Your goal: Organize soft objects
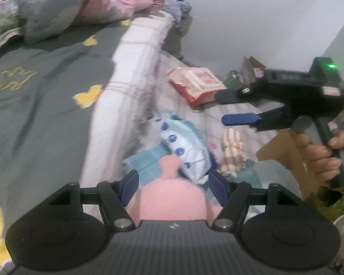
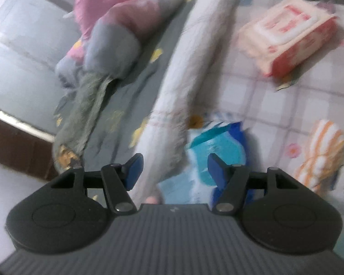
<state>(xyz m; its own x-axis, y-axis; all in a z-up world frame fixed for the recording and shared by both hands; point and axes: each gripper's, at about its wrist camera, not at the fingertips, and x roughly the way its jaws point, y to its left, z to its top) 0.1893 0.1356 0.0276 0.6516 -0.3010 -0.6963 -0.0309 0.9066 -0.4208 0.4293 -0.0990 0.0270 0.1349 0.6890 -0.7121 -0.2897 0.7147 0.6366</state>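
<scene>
Left wrist view: left gripper [image 1: 172, 184] clamped on pink soft object [image 1: 172, 204], held near over floor clutter right of bed [image 1: 45, 96]. Risk: slack, rounded plush, could slide out. Object's lower body cut off; identity unclear. Farther right, right gripper [image 1: 229, 107] parted, empty. Far pink wipes pack [image 1: 196, 83] smeared by motion blur.

left wrist: looks forward and down along its fingers, close over the bed [image 1: 45, 96] edge | right wrist: same downward tilt, nearer bedding | shared: bed edge, red-white packet [image 1: 196, 84] [image 2: 291, 39], blue pack [image 1: 183, 146] [image 2: 215, 146]
</scene>
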